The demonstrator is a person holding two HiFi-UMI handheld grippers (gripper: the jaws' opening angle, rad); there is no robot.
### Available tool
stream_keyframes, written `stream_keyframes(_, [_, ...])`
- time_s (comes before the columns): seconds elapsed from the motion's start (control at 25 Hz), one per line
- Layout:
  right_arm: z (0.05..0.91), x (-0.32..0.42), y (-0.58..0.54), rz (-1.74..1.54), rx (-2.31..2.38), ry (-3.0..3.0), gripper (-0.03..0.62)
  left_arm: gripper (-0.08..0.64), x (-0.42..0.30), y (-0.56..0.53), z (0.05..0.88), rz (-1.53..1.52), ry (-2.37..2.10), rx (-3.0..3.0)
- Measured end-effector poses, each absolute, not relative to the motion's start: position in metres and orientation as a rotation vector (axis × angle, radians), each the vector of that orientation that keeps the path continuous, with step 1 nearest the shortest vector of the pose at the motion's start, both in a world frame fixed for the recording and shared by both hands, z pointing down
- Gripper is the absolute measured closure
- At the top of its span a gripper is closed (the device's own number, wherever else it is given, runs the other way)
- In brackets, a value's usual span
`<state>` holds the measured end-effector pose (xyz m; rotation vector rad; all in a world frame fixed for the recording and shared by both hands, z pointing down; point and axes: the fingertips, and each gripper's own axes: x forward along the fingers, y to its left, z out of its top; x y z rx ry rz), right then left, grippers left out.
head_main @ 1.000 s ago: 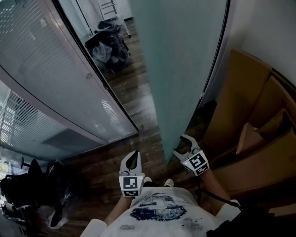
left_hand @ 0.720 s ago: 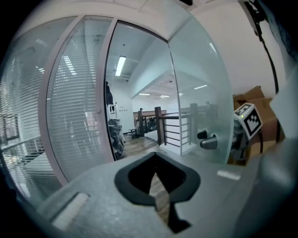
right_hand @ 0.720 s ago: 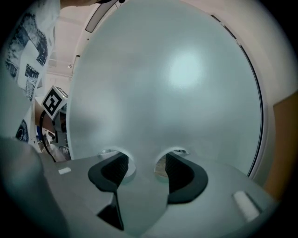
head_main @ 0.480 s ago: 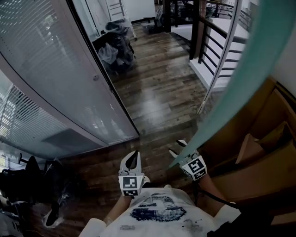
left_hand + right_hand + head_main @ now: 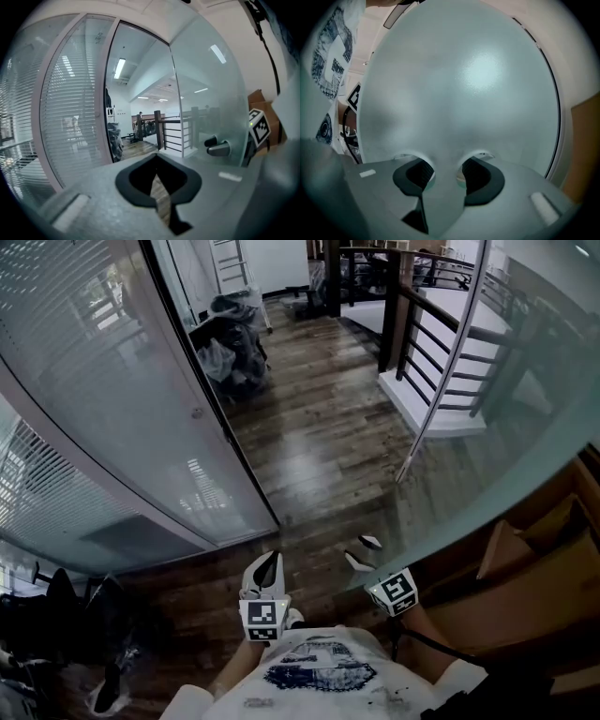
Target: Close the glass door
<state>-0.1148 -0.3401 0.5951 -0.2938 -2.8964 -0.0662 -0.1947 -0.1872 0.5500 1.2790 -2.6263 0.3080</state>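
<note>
At the doorway, the glass door (image 5: 525,456) was seen swung partly open. Its free edge was taken between the jaws of the right gripper (image 5: 362,551), which had just been closing and were pressed onto the glass. Nearby, the left gripper (image 5: 270,559) was held empty, its jaws brought together.

I hold both grippers low in front of my body, side by side but apart, and both point forward and slightly down. My left gripper (image 5: 269,563) has its jaws together, with nothing between them. The jaws of my right gripper (image 5: 364,551) have just been closing. They stand one on each side of the glass door (image 5: 459,89), with the pads against it. My left forearm (image 5: 232,673) and right forearm (image 5: 433,629) are close to my chest.
</note>
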Motion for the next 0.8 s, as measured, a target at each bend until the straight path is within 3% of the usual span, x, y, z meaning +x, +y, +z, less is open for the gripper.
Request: stream_keyframes(0.8, [0.593, -0.149, -0.328, -0.068, -0.207, -2.886, 0.417, 0.557, -0.234, -0.161, 0.551, 0.280, -2.602, 1.304])
